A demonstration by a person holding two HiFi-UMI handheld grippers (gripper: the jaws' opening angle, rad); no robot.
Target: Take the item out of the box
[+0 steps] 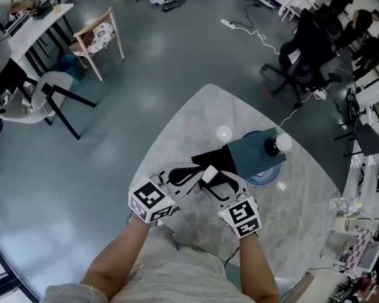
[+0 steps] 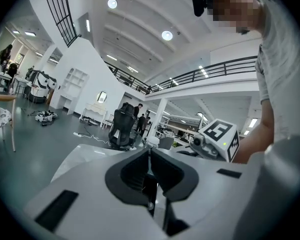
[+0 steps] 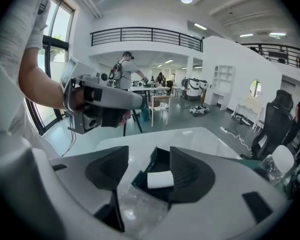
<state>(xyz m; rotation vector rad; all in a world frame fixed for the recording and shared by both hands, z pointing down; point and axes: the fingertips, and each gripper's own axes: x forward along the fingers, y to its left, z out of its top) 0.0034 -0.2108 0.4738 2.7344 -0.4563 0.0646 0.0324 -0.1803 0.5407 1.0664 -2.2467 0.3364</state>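
An open black box (image 1: 205, 158) stands on the round marble table (image 1: 196, 118), and a small white item (image 3: 160, 179) lies inside it against one wall. My right gripper (image 3: 149, 155) is open and points down into the box (image 3: 159, 162), the white item low between its jaws with neither pad pressing on it. In the head view the item (image 1: 210, 172) shows at the right gripper's tips. My left gripper (image 2: 150, 151) is shut and empty, held level just left of the box (image 1: 198, 169). The right gripper's marker cube (image 2: 220, 136) appears beside it.
A teal lid (image 1: 249, 156) lies right of the box over a bluish dish (image 1: 265, 175), with a white-capped dark object (image 1: 282, 144) behind it. A wooden chair (image 1: 100, 40) and office chair (image 1: 303, 68) stand on the floor beyond the table. People sit at far right.
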